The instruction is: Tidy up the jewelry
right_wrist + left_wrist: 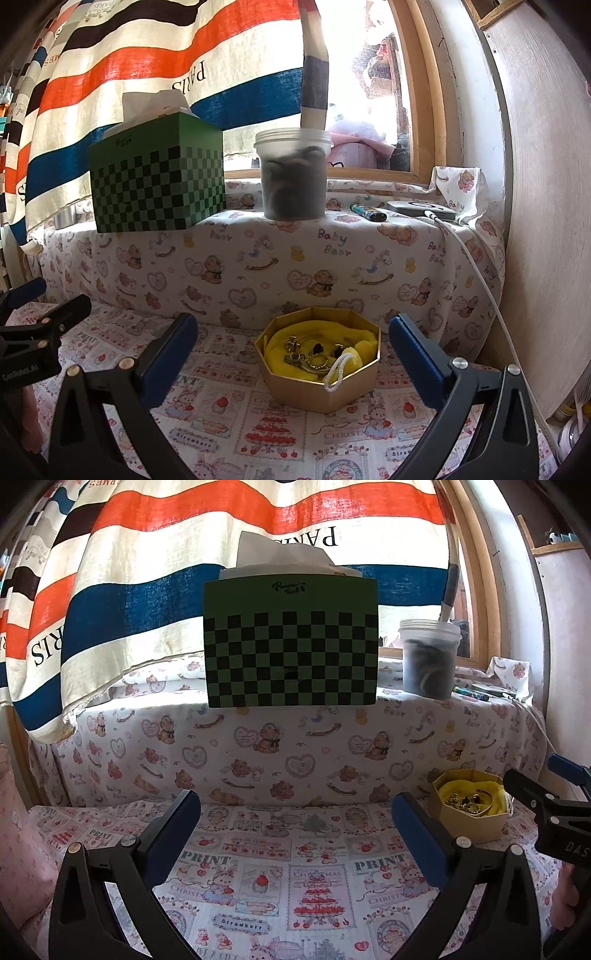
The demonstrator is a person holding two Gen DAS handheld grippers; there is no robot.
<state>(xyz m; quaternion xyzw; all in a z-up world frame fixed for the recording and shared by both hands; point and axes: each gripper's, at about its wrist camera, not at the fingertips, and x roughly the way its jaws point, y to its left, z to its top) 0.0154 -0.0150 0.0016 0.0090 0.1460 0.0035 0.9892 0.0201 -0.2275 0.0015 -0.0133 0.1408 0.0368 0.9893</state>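
Left gripper (pixel 295 823): jaws spread wide, nothing between the blue pads, hovering over the printed cloth (pixel 258 867).
Right gripper (pixel 293 345): jaws equally wide apart, holding nothing, facing the box.
Jewelry box (pixel 325 387): octagonal, gold-coloured, lid off, resting on the cloth near the fabric-covered ledge.
Jewelry (pixel 312 354): metal pieces heaped on yellow lining (pixel 364 345) inside the box; a white cord loop (pixel 338 371) hangs over its front rim.
Ledge: green checkered tissue box (pixel 159 188) beside a lidded plastic tub (pixel 293 177).
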